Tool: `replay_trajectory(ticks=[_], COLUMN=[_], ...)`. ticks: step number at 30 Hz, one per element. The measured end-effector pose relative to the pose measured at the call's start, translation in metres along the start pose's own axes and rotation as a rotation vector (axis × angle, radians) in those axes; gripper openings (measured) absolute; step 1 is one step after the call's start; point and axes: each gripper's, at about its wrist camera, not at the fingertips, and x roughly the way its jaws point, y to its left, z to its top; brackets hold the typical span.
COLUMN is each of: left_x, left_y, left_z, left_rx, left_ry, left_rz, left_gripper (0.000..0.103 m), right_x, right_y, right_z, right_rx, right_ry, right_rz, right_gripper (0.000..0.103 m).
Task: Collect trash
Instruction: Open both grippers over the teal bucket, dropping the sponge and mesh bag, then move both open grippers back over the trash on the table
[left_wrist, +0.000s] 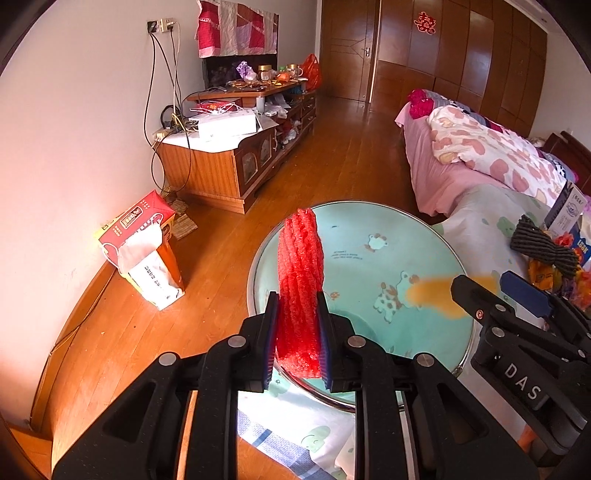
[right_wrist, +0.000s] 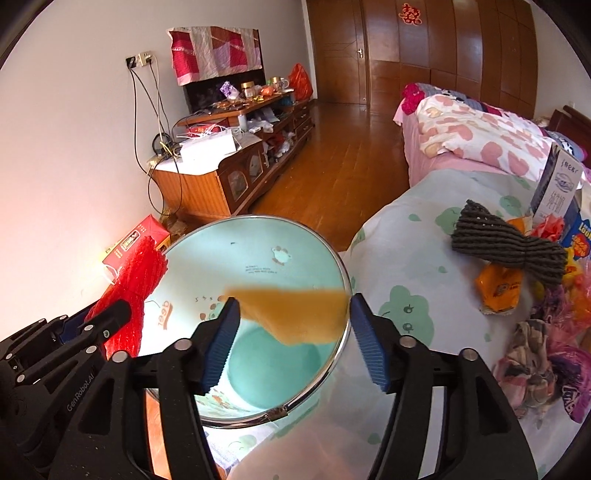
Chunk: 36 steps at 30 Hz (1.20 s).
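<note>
I am at the dropping step. My left hand-held gripper clamps the red foam net above the basin. My right hand-held gripper is open, the orange scrap blurred between its pads, apparently falling. Next, I open the left.

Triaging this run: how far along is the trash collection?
Nothing visibly lies in the teal bin yet. In hand: the left tool clamps red foam netting over it; a blurred orange scrap sits between the right tool's open pads. Left: the dark grey knit piece and orange packet on the sheet.
</note>
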Motion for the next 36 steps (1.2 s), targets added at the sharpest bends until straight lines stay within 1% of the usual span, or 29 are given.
replay_trajectory(ticks=[1, 2, 3, 4, 8, 10, 12, 14, 16, 21, 36], left_x=[0.001, 0.001, 0.000, -0.001, -0.005, -0.008, -0.011, -0.014, -0.018, -0.031, -0.056], left_y=[0.000, 0.000, 0.000, 0.001, 0.004, 0.007, 0.010, 0.010, 0.010, -0.002, -0.036], left_z=[0.001, 0.001, 0.001, 0.001, 0.004, 0.004, 0.004, 0.004, 0.003, 0.001, -0.010], left_rx=[-0.001, -0.002, -0.005, -0.008, -0.018, -0.033, -0.045, -0.054, -0.063, -0.048, 0.025], left_ry=[0.000, 0.000, -0.003, -0.008, -0.024, -0.030, -0.039, -0.042, -0.046, -0.073, -0.103], left_rz=[0.003, 0.012, 0.025, 0.037, 0.074, 0.094, 0.112, 0.109, 0.096, 0.079, 0.046], left_gripper=[0.027, 0.031, 0.041, 0.048, 0.059, 0.068, 0.072, 0.075, 0.081, 0.088, 0.093], right_x=[0.001, -0.001, -0.003, -0.004, -0.016, -0.023, -0.033, -0.041, -0.048, -0.067, -0.101], right_y=[0.001, 0.000, -0.001, -0.003, -0.007, -0.010, -0.014, -0.016, -0.018, -0.025, -0.061], right_z=[0.000, 0.000, 0.000, 0.001, 0.003, 0.003, 0.002, 0.002, 0.002, -0.001, -0.012], right_rx=[0.005, 0.010, 0.013, 0.017, 0.025, 0.029, 0.034, 0.033, 0.027, 0.025, 0.082], right_ry=[-0.001, -0.005, -0.010, -0.015, -0.050, -0.067, -0.091, -0.113, -0.131, -0.182, -0.232], right_rz=[0.001, 0.000, -0.002, -0.003, -0.015, -0.022, -0.034, -0.047, -0.065, -0.110, -0.176], right_gripper=[0.068, 0.069, 0.069, 0.070, 0.074, 0.078, 0.081, 0.082, 0.082, 0.083, 0.084])
